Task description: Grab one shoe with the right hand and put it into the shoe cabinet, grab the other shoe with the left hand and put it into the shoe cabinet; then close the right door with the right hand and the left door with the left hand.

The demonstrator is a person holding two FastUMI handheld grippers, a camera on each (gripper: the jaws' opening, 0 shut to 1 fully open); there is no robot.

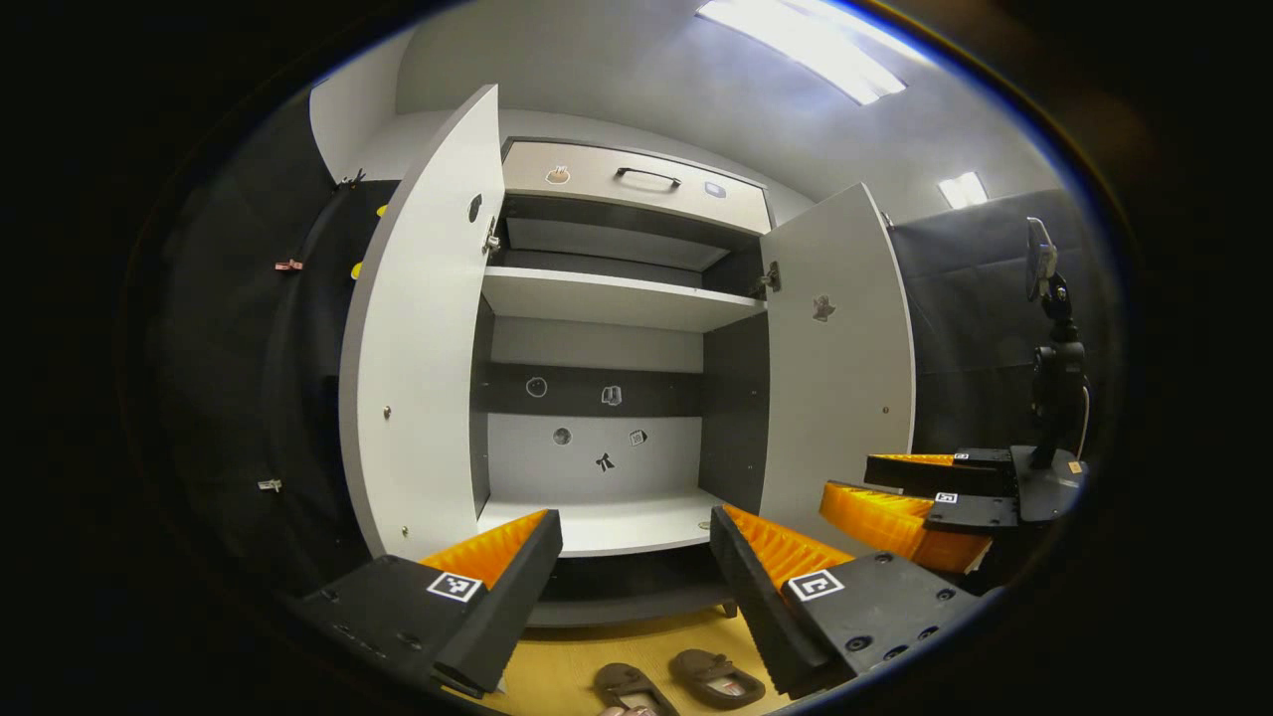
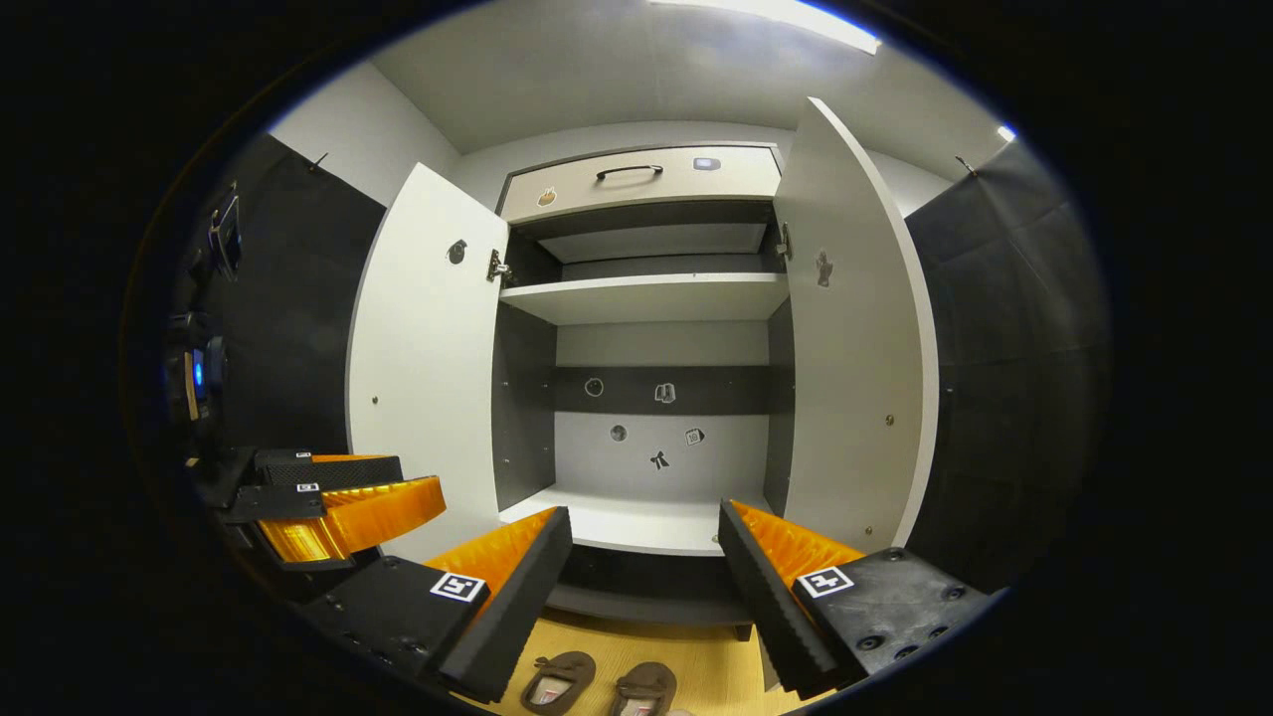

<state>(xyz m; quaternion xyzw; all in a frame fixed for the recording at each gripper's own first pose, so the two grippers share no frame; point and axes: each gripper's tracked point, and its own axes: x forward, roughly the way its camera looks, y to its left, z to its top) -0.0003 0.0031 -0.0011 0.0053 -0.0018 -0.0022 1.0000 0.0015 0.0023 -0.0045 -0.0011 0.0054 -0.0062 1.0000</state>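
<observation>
Both brown slip-on shoes lie side by side on the yellow wooden floor (image 2: 716, 656), directly in front of the open grey-and-white shoe cabinet (image 2: 646, 298) and below both hand-held grippers. In the right gripper view, the left-lying brown shoe (image 2: 559, 680) and the right-lying brown shoe (image 2: 644, 688) sit at the bottom edge, between and under the fingers, their long axes running roughly toward the cabinet with a slight splay. The same pair sits low in the left gripper view, one shoe (image 1: 629, 688) beside the other (image 1: 716, 678).

The right hand-held gripper (image 2: 644, 587) is spread wide and holds nothing. The left hand-held gripper (image 1: 636, 587) is likewise wide open and empty. Both are level, aimed at the white lower shelf (image 2: 636, 522), well above the shoes. The two stand close side by side; the left unit shows at the left of the right gripper view.

Both white doors, left (image 2: 423, 358) and right (image 2: 855, 338), stand fully open.

Judgement: no shoe is yet stowed. The right unit must pitch down and descend; neither is clearly nearer the pair.
</observation>
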